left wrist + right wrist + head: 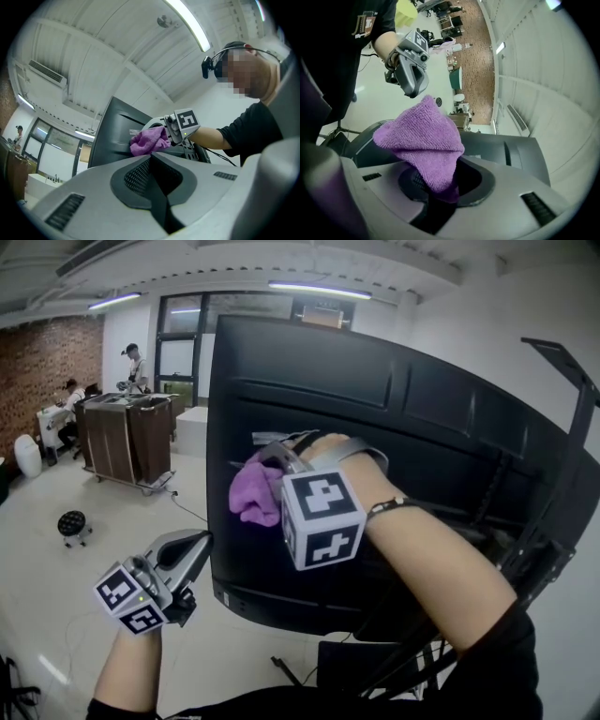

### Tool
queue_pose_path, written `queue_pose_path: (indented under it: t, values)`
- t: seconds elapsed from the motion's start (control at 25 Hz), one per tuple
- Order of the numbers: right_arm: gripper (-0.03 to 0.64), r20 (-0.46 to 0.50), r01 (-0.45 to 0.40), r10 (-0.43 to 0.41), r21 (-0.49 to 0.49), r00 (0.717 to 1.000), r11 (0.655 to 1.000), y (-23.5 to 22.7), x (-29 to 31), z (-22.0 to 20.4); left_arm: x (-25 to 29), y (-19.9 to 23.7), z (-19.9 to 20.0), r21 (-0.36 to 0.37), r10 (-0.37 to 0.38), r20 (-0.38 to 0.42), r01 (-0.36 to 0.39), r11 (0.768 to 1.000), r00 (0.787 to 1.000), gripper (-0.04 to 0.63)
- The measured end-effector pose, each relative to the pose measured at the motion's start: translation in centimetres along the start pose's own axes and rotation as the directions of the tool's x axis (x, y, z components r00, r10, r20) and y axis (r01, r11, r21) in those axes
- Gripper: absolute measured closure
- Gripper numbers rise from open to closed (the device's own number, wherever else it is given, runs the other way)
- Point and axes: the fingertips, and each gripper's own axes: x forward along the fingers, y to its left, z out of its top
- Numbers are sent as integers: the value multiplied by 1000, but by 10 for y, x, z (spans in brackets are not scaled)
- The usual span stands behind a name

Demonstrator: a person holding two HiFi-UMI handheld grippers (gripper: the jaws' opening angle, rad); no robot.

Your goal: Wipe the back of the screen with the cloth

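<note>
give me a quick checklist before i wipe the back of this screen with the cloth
1. Cloth clamped in the right gripper: ok, jaws shut on it.
2. Cloth pressed against the back of the screen: cannot tell.
3. Left gripper empty, jaws together: ok.
4. Left gripper out of the cloth's way: ok, it is low by the screen's left edge.
5. Screen steady on its stand: cannot tell.

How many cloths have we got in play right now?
1. The purple cloth is clamped in the right gripper, held at the back of the screen. The left gripper, jaws together, carries none.
</note>
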Motion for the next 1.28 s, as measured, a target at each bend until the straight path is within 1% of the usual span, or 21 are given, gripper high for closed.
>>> queue_pose_path:
  t: [0.12,0.24,0.28,0.36,0.52,0.64,0.72,0.8,0.88,0.92,1.0,1.08,1.16,1.24,1.28]
  values:
    - [523,-20,-28,30,69,999,997,9,-17,-37,2,4,-1,-6,1,2,-1,1000,1000,600]
    - [523,7,-60,60,197,998,979,15,-46,-63,7,5,-3,-11,-7,10,7,1000,1000,600]
    - [522,2,-65,67,223,998,973,15,-56,-73,8,5,-4,-12,-11,10,11,1000,1000,600]
    - [528,-30,-75,85,249,996,966,20,-75,-99,12,4,-5,-15,-17,10,18,1000,1000,600]
    - [528,-67,-147,181,350,981,925,42,-108,-146,16,3,-7,-22,-25,8,25,999,1000,600]
    - [528,-102,-183,241,394,965,901,59,-132,-179,17,2,-8,-22,-28,4,28,999,1000,600]
    - [528,-130,-189,265,422,955,887,69,-148,-199,17,1,-7,-22,-28,3,28,999,1000,600]
    - [528,-177,-171,266,423,947,890,74,-159,-212,16,2,-7,-19,-25,1,25,999,1000,600]
    - [528,-220,-131,231,392,948,911,72,-164,-215,14,4,-8,-17,-19,-2,19,1000,1000,600]
    - [528,-230,-96,191,369,954,925,65,-164,-213,13,6,-10,-17,-14,-5,14,1000,1000,600]
    - [528,-226,12,62,310,972,951,44,-160,-196,9,12,-14,-21,-3,-12,3,1000,1000,600]
    - [528,-194,129,-81,249,978,960,21,-152,-158,6,19,-18,-28,8,-19,-8,1000,1000,600]
    - [528,-128,215,-193,186,973,959,8,-135,-106,3,24,-20,-31,15,-20,-16,999,1000,600]
    - [528,-34,282,-280,102,959,954,4,-109,-50,-1,28,-20,-33,21,-20,-22,999,1000,600]
    - [528,4,304,-305,63,952,951,6,-94,-24,-5,30,-21,-34,26,-21,-26,999,999,600]
